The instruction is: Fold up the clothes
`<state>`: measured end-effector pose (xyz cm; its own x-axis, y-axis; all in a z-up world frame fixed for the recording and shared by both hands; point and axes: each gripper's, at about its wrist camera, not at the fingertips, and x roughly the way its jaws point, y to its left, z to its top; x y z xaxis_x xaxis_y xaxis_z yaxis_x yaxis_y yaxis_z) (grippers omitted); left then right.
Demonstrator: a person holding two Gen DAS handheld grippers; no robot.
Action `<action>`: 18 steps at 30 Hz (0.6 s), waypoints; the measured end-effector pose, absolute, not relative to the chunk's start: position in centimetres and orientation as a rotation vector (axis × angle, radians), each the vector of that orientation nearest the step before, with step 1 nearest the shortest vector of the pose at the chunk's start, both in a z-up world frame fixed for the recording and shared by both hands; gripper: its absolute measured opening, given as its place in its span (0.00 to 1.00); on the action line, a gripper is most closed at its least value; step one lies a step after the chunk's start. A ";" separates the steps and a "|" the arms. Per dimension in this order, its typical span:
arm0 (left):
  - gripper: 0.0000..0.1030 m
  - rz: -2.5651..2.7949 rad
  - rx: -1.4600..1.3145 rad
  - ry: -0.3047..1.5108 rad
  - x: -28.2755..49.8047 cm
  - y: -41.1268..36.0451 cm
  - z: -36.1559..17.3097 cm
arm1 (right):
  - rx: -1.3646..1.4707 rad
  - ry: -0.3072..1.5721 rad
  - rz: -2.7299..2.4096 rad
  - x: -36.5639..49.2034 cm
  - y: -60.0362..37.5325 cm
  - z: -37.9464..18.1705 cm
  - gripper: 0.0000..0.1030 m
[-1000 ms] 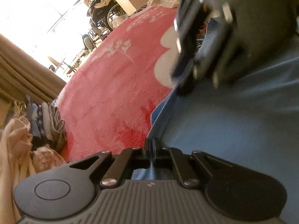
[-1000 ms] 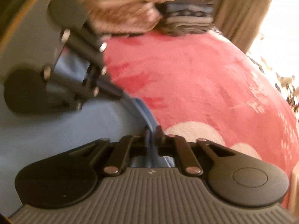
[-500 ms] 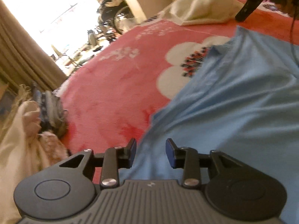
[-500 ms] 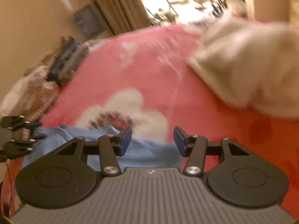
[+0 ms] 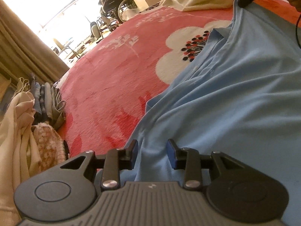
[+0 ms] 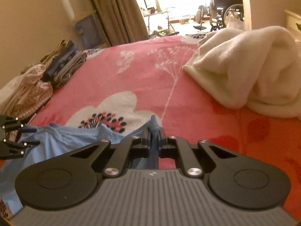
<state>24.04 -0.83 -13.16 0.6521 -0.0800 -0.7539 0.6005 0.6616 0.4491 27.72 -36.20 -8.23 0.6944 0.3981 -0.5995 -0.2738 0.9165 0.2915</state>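
Note:
A light blue button shirt lies spread on a pink flowered blanket. My left gripper is open over the shirt's near edge. Cloth lies between its fingers, but the pads stand off it. My right gripper is shut on a bunched pinch of the blue shirt at its far corner, and lifts that edge a little. From the left wrist, the right gripper shows at the top right, on the shirt's corner. The left gripper appears at the left edge of the right wrist view.
A crumpled white towel lies on the blanket to the right. A stack of folded clothes and a cream and pink pile sit by the wall. Behind are curtains and a bright doorway with a wheelchair.
My left gripper opened and let go of the shirt's edge. My right gripper swung away from beside the left one to the shirt's far corner, opened, then shut on the cloth.

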 end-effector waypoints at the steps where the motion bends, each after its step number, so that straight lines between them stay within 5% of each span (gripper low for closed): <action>1: 0.35 -0.426 0.761 0.769 24.0 -0.8 -13.2 | 0.192 0.704 0.366 27.8 -36.3 -8.4 0.05; 18: 0.35 -0.412 0.784 0.766 24.0 -0.7 -12.2 | 0.144 0.656 0.245 27.0 -36.3 -7.9 0.06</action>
<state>23.95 -0.68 -12.25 0.6627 -0.0566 -0.7468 0.5921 0.6502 0.4761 27.03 -36.26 -7.93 0.7652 0.2700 -0.5844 -0.1794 0.9613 0.2092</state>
